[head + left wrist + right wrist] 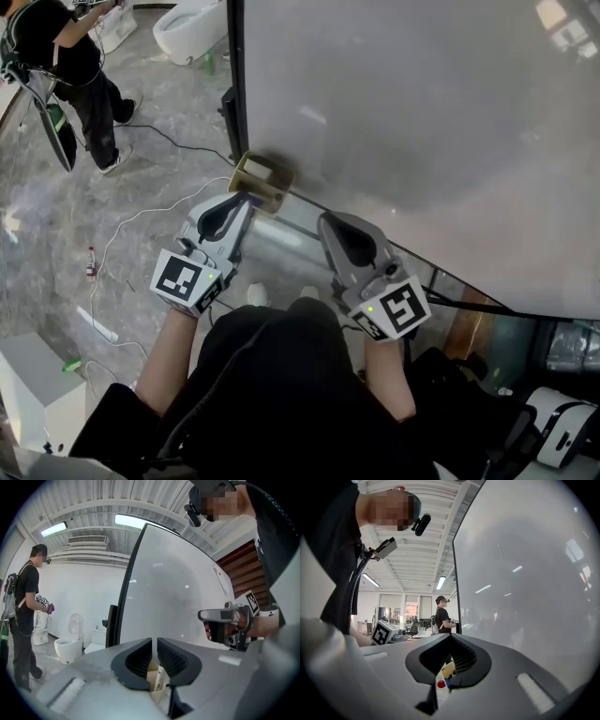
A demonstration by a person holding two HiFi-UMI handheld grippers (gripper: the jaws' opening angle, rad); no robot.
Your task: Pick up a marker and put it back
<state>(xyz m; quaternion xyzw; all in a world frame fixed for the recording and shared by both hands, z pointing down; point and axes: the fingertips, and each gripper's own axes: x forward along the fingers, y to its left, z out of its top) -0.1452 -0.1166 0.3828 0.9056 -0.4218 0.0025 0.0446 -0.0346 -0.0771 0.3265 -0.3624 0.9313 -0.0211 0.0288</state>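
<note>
Setting: a hall with a grey stone floor (56,216). A large whiteboard (422,141) stands before the person, and a small cardboard box (261,178) sits at its lower edge.
Step in hand: judged to be the putting back. The marker (160,679), white-barrelled with a printed label, stands tilted in the box and appears to have been let go.
Next move: probably a straight withdrawal from the box, which calls for care not to brush it or tip the marker.
Left gripper: the left gripper (154,641) points level at the box with its jaws a narrow slit apart. The pads press on nothing, and the marker shows through the gap between them.
Right gripper: the right gripper (450,637) hovers just beside the left one, its tips meeting with nothing between them.
</note>
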